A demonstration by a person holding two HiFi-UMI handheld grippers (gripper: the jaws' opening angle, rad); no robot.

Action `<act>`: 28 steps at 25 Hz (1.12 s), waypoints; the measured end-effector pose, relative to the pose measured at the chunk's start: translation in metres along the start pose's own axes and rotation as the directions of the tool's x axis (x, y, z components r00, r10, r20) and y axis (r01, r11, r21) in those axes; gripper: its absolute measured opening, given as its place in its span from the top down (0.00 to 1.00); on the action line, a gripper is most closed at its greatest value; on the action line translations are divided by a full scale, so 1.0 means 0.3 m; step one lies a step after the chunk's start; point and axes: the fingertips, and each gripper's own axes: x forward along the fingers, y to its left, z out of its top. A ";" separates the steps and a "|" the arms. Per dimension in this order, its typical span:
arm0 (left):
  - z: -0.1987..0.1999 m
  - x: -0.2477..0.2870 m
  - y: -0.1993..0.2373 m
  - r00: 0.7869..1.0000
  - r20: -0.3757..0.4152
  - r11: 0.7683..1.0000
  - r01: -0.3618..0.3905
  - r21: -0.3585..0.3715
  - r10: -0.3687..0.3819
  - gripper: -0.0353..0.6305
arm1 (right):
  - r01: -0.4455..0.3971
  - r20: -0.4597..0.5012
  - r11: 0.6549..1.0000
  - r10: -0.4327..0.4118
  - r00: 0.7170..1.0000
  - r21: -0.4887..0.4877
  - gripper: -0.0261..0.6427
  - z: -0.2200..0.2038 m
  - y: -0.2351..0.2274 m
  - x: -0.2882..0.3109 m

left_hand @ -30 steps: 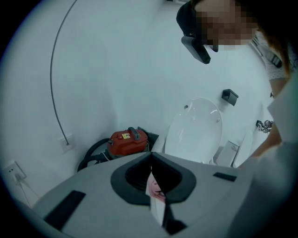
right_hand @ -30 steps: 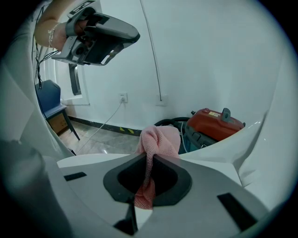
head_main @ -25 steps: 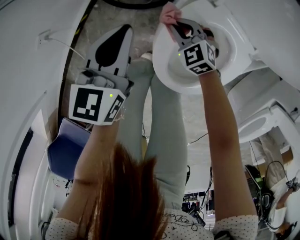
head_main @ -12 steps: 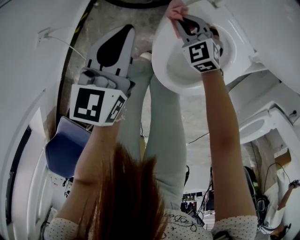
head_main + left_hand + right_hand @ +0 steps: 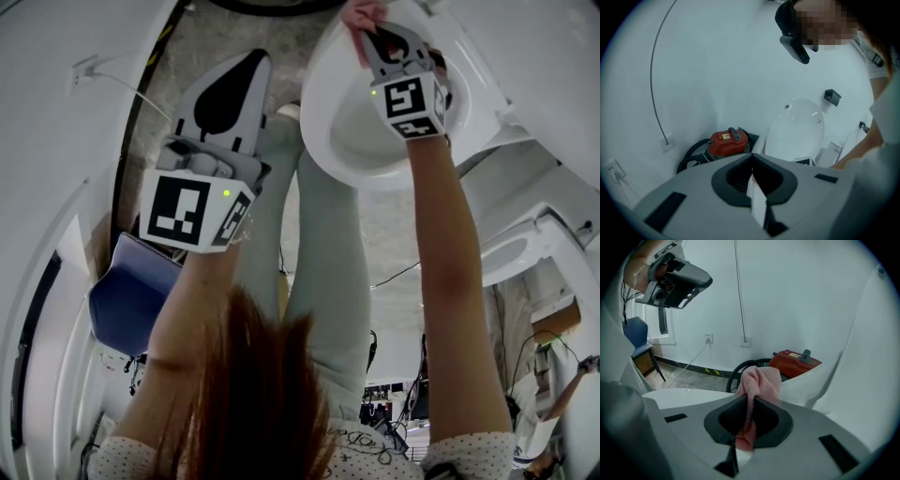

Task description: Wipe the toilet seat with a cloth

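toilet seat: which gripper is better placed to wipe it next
Right. The right gripper is shut on the pink cloth at the toilet seat; the left gripper is shut, empty, over the floor.

The right grey gripper (image 5: 375,36) pinches a small pink cloth (image 5: 361,13) at the far edge of the round white toilet seat (image 5: 323,122). The left grey gripper (image 5: 251,62) hangs over the stone floor (image 5: 187,47), jaws together. A blue chair (image 5: 131,300) stands below it.
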 end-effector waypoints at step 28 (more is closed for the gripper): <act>0.015 -0.004 0.007 1.000 -0.001 1.000 0.015 0.013 -0.015 0.94 | 0.233 -0.049 0.947 -0.228 0.972 0.220 0.91 -0.035 -0.184 -0.059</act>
